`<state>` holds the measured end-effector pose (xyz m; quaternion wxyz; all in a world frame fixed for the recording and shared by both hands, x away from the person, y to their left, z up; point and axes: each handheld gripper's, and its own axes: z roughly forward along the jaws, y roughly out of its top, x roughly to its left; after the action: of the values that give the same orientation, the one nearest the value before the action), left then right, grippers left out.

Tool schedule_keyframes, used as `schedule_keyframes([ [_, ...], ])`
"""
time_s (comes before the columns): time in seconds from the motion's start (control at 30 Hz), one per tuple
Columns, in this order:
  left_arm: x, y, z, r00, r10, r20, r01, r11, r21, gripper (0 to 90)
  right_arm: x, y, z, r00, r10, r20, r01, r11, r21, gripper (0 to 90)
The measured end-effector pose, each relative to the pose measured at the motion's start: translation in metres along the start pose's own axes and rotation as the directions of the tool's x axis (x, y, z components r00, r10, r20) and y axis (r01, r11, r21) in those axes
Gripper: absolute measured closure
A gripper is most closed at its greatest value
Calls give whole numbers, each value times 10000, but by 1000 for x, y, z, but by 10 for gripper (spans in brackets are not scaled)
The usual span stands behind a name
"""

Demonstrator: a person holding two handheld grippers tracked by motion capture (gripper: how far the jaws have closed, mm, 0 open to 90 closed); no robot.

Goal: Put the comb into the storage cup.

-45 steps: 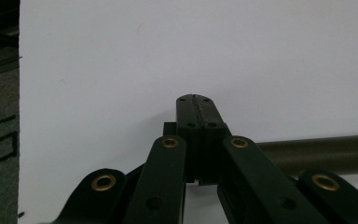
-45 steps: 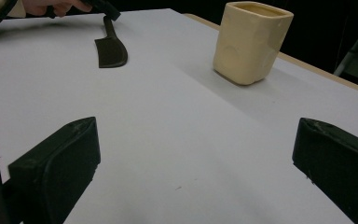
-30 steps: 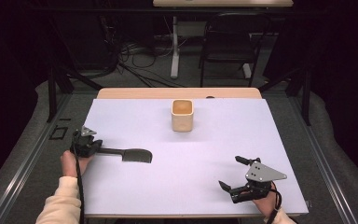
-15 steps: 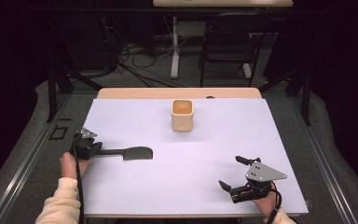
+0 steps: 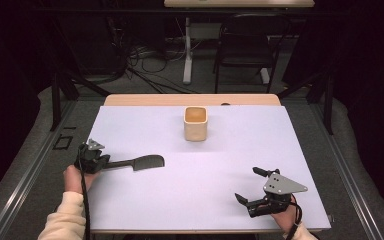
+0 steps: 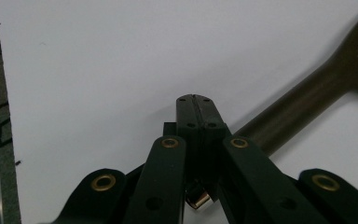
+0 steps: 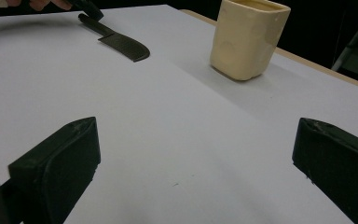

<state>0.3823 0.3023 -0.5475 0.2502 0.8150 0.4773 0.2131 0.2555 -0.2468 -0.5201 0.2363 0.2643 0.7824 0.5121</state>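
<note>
A dark comb (image 5: pixel 147 162) with a long handle lies flat on the white table (image 5: pixel 190 200) at the left. My left gripper (image 5: pixel 96 158) sits at the handle's end. In the left gripper view its jaws are shut tight, pad against pad (image 6: pixel 196 100), and the comb's handle (image 6: pixel 303 100) runs off to the upper right from under their right side, not between them. My right gripper (image 5: pixel 252 186) rests near the front right edge, open, with bare table between its fingers (image 7: pixel 56 163). The comb (image 7: pixel 121 44) is also in the right gripper view, far left.
A cream, square-sided cup (image 5: pixel 196 123) stands upright at the table's back middle, also seen as the cup (image 7: pixel 247 37) ahead of the right gripper. A wooden strip (image 5: pixel 190 100) edges the table's far side. Beyond it stand a chair (image 5: pixel 245 55) and cables on the floor.
</note>
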Motion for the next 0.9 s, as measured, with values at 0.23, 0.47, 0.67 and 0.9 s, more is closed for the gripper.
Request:
schedule_keyframes([
  [0.23,-5,0,0,9999,124,104,-126,9998,179,900,0,0,0,10000,29,-12,-29,10000,3,5],
  [0.47,-7,-1,-2,9997,81,229,-87,9996,270,900,-1,0,1,10000,3,8,-3,10000,-4,6],
  [0.67,-8,-1,-3,9997,57,251,-65,9995,317,900,1,0,2,10000,0,-28,0,10000,67,6],
  [0.9,-11,-2,-5,9991,6,421,-27,9988,499,900,0,-1,2,10000,-19,-61,19,10000,23,6],
])
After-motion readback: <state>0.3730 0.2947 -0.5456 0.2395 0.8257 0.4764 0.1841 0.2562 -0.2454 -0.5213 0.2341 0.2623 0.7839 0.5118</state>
